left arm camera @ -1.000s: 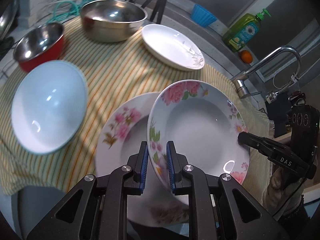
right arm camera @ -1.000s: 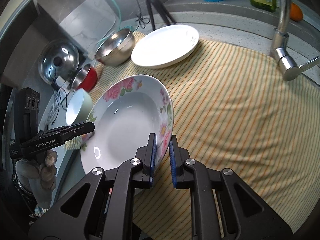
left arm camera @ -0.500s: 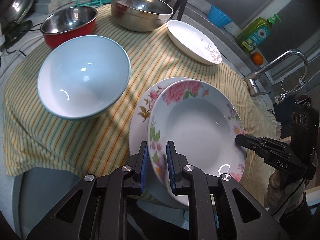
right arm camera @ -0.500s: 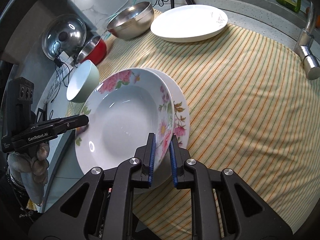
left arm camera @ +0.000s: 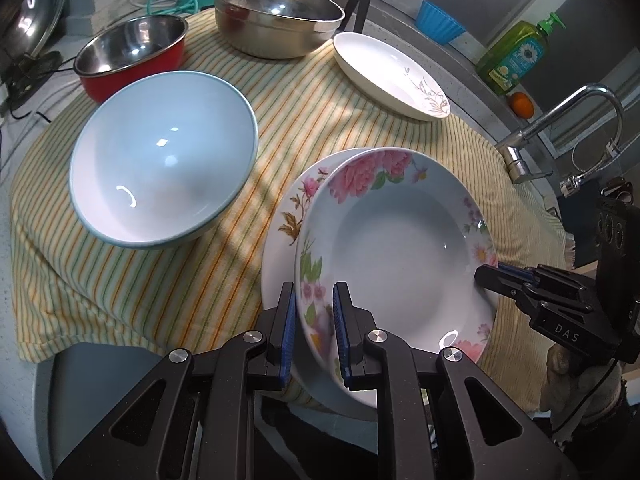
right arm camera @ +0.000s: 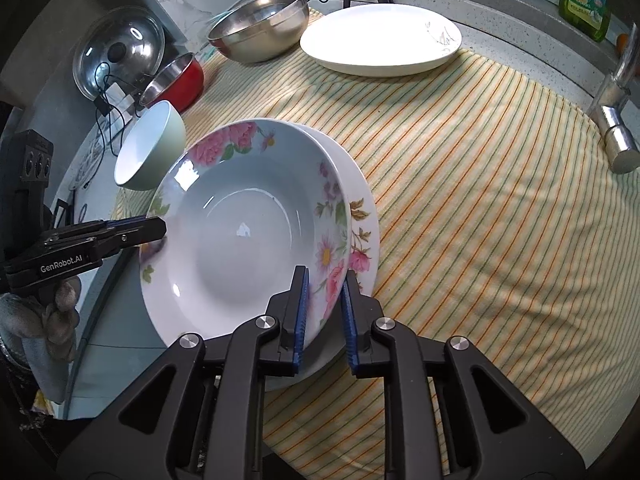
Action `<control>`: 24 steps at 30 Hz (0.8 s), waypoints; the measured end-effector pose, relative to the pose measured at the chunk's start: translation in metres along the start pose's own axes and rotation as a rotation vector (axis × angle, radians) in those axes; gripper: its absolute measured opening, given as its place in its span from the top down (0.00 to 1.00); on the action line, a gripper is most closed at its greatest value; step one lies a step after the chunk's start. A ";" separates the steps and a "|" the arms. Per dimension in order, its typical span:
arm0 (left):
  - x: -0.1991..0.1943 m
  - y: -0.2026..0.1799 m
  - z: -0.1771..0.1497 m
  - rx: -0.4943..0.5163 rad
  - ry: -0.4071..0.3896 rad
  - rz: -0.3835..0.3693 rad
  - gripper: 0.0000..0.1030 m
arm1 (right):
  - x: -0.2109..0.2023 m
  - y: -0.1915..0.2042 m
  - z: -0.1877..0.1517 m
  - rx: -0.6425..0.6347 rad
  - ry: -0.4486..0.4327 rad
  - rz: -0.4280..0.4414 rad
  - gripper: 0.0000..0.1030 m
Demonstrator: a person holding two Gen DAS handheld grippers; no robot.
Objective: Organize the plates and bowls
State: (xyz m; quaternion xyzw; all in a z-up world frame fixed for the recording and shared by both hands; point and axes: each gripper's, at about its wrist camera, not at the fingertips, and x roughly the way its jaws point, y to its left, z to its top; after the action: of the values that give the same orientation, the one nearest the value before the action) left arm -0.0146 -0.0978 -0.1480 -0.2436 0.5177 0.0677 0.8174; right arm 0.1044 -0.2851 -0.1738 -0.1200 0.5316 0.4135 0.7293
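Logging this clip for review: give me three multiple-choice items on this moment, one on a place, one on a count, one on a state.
1. Where is the pink-flowered deep plate?
A. Over another floral plate
B. Inside the steel bowl
C. In the sink

2. How many metal bowls stand on the striped cloth?
A. One
B. Two
C. Four

3. How is the deep plate held?
A. By the left tongs only
B. By nothing
C. By both tongs, on opposite rim edges

Key: 1 A, the second floral rim shows just beneath it. 2 B, the large steel bowl and the red-sided bowl. 3 C, left tongs and right tongs each straddle its rim.
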 end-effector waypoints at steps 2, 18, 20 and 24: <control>0.000 -0.002 0.000 0.009 0.002 0.010 0.84 | 0.000 0.003 0.000 -0.019 0.000 -0.021 0.80; 0.001 -0.006 0.002 0.042 0.016 0.053 0.85 | 0.003 0.021 -0.002 -0.124 0.010 -0.104 0.71; 0.001 -0.008 0.003 0.050 0.019 0.058 0.85 | 0.003 0.022 -0.002 -0.131 0.010 -0.113 0.69; 0.002 -0.010 0.004 0.064 0.030 0.073 0.84 | 0.004 0.025 -0.002 -0.157 0.011 -0.140 0.69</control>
State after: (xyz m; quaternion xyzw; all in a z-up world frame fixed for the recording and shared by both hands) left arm -0.0069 -0.1052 -0.1456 -0.1992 0.5403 0.0771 0.8139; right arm 0.0852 -0.2684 -0.1711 -0.2161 0.4919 0.4012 0.7419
